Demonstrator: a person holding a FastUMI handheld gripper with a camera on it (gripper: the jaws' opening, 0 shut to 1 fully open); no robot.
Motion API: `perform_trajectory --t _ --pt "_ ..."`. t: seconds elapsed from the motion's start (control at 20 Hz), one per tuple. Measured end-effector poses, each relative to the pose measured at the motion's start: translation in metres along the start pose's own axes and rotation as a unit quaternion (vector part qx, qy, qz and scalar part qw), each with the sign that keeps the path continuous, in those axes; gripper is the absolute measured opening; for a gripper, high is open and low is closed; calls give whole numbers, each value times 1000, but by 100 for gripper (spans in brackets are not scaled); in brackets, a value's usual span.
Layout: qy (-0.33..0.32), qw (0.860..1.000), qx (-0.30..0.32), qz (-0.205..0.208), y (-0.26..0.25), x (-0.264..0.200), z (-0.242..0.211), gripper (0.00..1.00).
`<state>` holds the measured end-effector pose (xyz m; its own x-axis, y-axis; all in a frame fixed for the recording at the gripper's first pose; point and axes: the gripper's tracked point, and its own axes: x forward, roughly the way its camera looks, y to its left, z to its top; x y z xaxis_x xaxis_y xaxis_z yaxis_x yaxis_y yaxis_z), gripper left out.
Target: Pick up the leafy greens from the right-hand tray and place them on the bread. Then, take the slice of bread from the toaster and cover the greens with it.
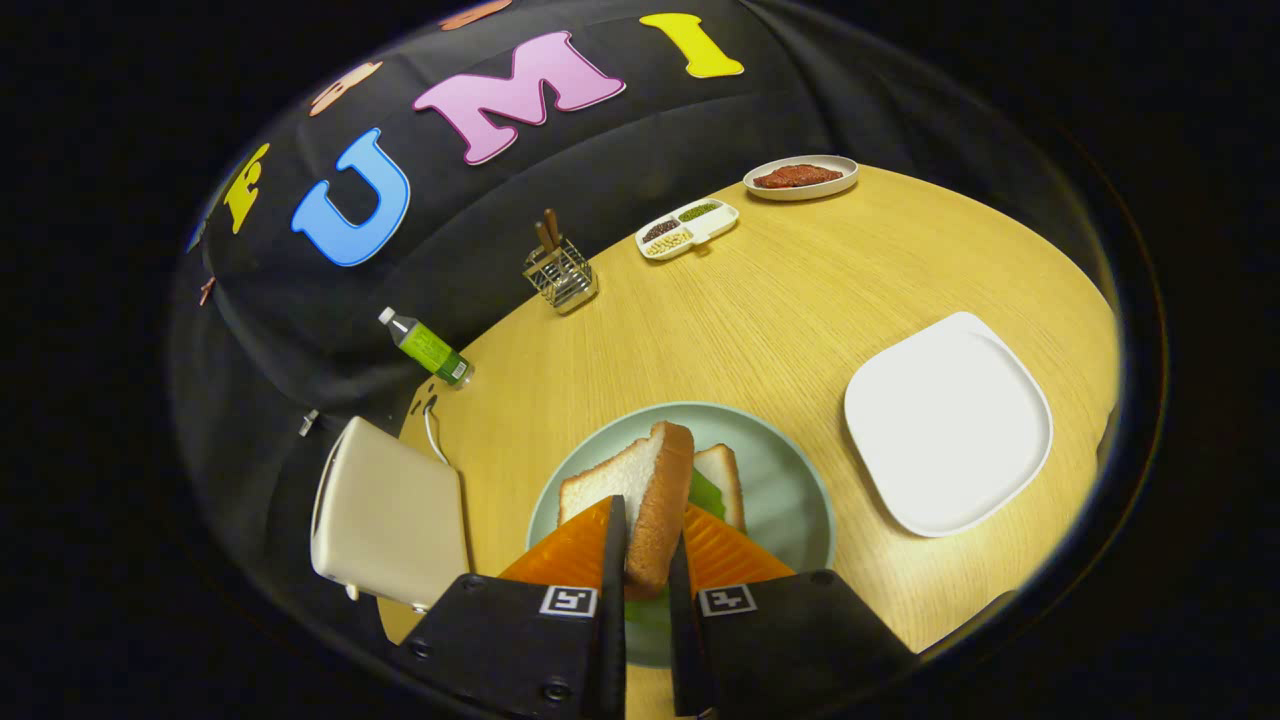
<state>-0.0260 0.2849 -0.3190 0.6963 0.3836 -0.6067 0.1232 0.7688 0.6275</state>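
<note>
My gripper is shut on a slice of bread, which it holds on edge and tilted, crust toward me, above a pale green plate. Under that slice on the plate lies a second slice of bread with leafy greens resting on it; most of both is hidden by the held slice and the fingers. The cream toaster stands left of the plate, near the table's left edge. To the right of the plate sits a white square tray with nothing on it.
A green-labelled bottle lies on its side behind the toaster. Farther back are a wire holder with sticks, a divided dish of grains and an oval plate of red meat. The wooden table stretches between them.
</note>
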Motion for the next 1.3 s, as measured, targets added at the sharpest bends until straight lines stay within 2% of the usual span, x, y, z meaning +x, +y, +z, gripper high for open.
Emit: perform_trajectory --t 0.05,0.1,0.25,0.3,0.5,0.55,0.65,0.8,1.05,1.3 --pt "4 1000 -14 -8 -7 0 -2 27" --pt "3 1000 -25 -11 -10 -1 -1 38" --pt "3 998 -48 -26 -15 1 1 47" --pt "6 998 -56 -29 -18 0 3 58" --pt "13 997 -69 -40 -25 -1 1 82" --pt "13 996 -73 -40 -26 -1 2 85" --pt "14 996 -78 -35 -23 -3 2 88" --pt "14 996 -85 -29 -20 -5 4 99" --pt "11 996 -87 -14 -12 -18 15 99" --pt "-19 994 -104 17 12 -48 51 99"
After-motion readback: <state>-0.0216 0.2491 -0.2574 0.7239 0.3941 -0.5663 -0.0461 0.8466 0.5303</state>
